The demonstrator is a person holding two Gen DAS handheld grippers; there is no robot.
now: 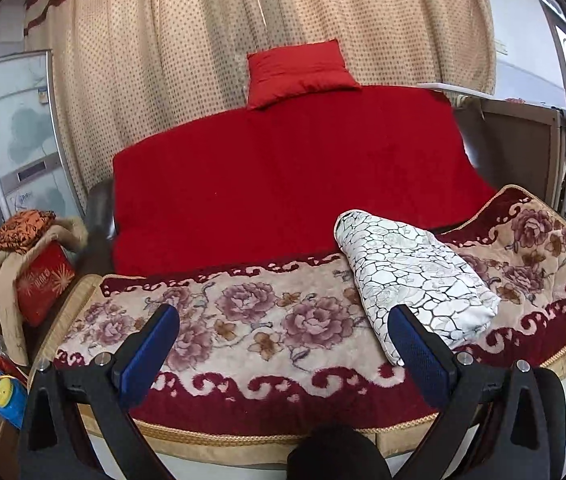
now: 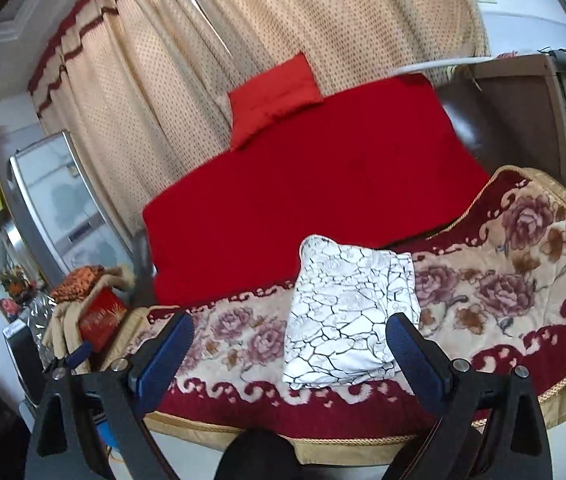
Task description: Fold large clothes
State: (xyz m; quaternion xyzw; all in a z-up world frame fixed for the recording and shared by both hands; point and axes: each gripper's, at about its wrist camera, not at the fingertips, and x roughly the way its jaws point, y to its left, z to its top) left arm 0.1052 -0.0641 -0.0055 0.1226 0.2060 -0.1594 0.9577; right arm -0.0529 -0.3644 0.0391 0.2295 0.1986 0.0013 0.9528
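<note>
Folded white garment (image 2: 347, 320) on floral sofa cover (image 2: 523, 280), both grippers' jaws wide, empty

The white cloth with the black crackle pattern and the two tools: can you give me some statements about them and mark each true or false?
1. The white crackle-patterned cloth lies folded into a compact bundle. True.
2. It rests on the plain red backrest cover. False: it lies on the floral blanket covering the seat.
3. The left tool is clamped on the cloth. False: its jaws stand wide apart, holding nothing.
4. The right tool is open and empty. True.
5. A small red cushion sits atop the backrest, before the curtain. True.
</note>
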